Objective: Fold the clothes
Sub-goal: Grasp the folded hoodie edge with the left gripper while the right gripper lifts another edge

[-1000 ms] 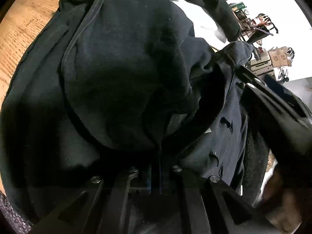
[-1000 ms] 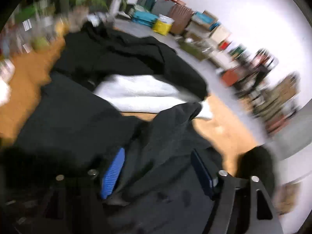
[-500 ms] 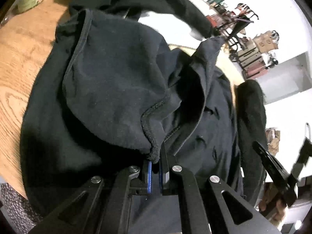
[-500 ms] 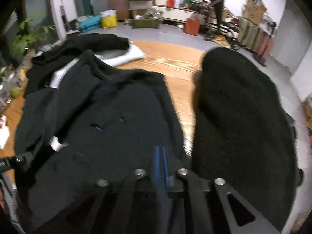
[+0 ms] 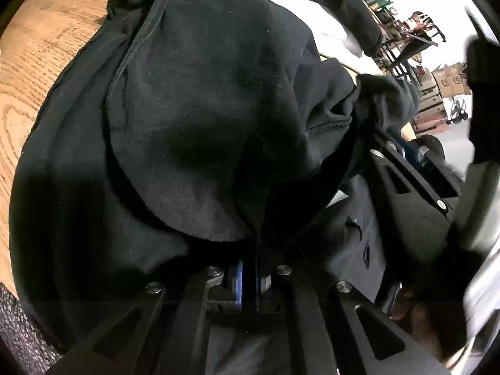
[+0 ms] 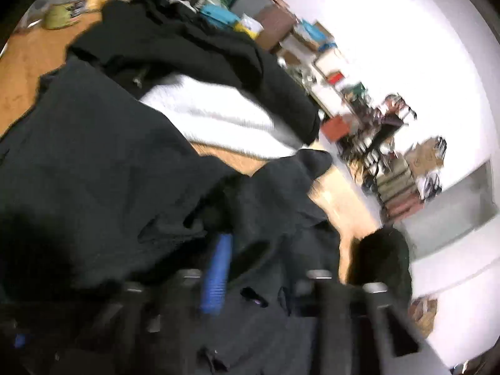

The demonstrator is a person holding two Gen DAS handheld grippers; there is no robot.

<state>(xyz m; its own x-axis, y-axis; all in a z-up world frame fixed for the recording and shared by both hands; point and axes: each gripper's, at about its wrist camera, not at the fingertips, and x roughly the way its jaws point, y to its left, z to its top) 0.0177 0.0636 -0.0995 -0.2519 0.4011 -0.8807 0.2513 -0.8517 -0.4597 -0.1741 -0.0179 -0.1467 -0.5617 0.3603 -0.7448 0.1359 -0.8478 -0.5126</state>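
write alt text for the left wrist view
The left tongs are shut on a fold of a black garment that fills most of the view over a wooden table. The right tongs reach in from the right.

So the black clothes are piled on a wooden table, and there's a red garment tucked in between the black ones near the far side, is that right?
Not quite. The garment tucked between the black clothes near the far side is white, not red; the right wrist view shows it clearly. The rest holds: the black clothes do lie piled on a wooden table.
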